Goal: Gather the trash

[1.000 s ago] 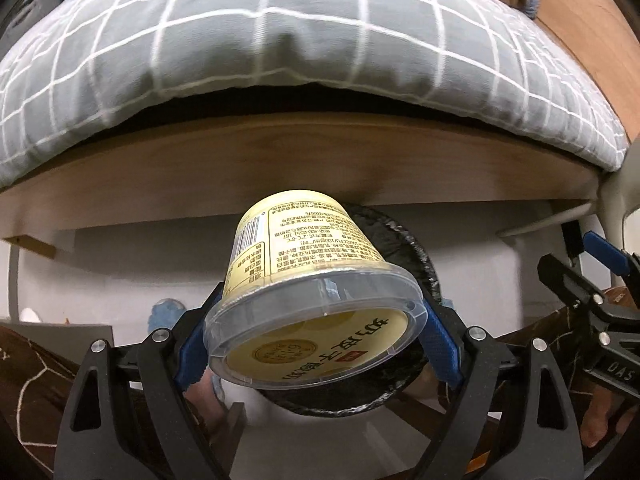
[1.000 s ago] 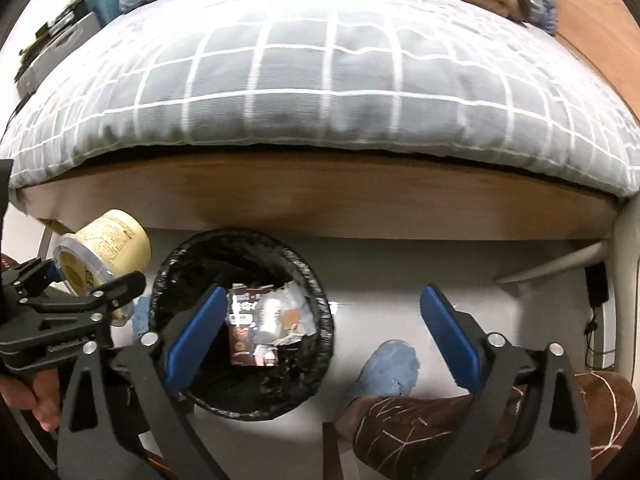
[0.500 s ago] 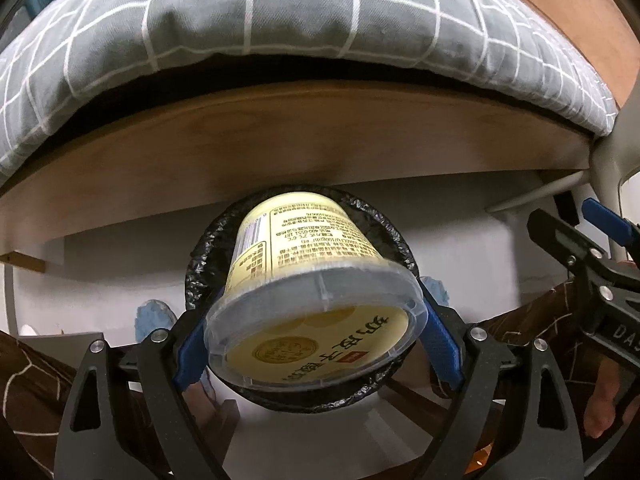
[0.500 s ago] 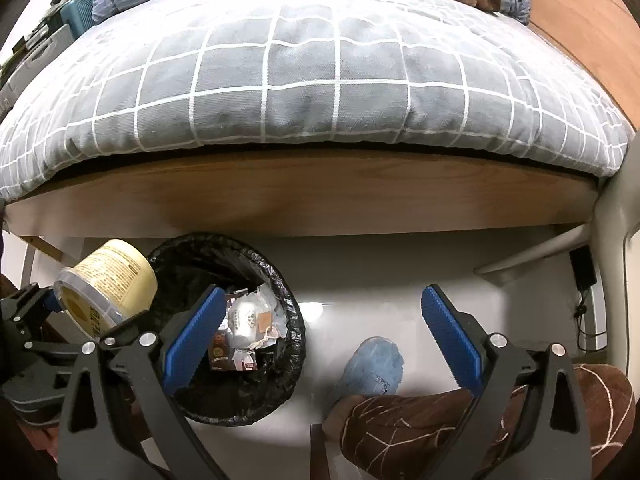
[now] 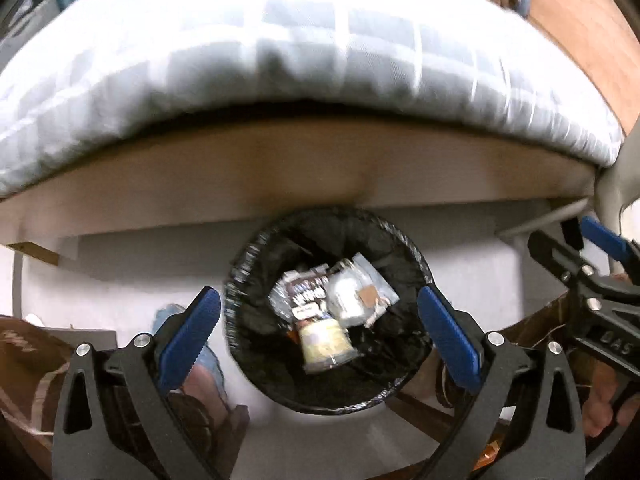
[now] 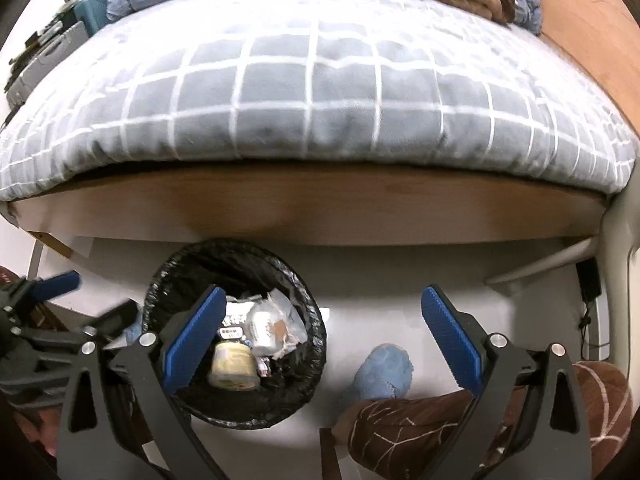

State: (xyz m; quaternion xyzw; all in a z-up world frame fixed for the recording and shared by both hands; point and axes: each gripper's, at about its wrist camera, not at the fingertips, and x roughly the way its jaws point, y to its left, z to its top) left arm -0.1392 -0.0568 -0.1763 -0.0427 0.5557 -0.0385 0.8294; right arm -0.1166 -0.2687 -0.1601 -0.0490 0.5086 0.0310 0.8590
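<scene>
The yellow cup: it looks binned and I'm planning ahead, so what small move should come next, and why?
Probably lift the left gripper clear of the bin. The yellow cup lies inside among wrappers, and the jaws, just opened, hold nothing.

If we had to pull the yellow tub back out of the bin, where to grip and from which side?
Judging by its pose, come from straight above: the yellow plastic tub with a clear lid lies on its side in the black-lined round bin, among wrappers. Close across its tapered side wall near the wider lid rim; the bin's wall blocks any sideways approach.
</scene>
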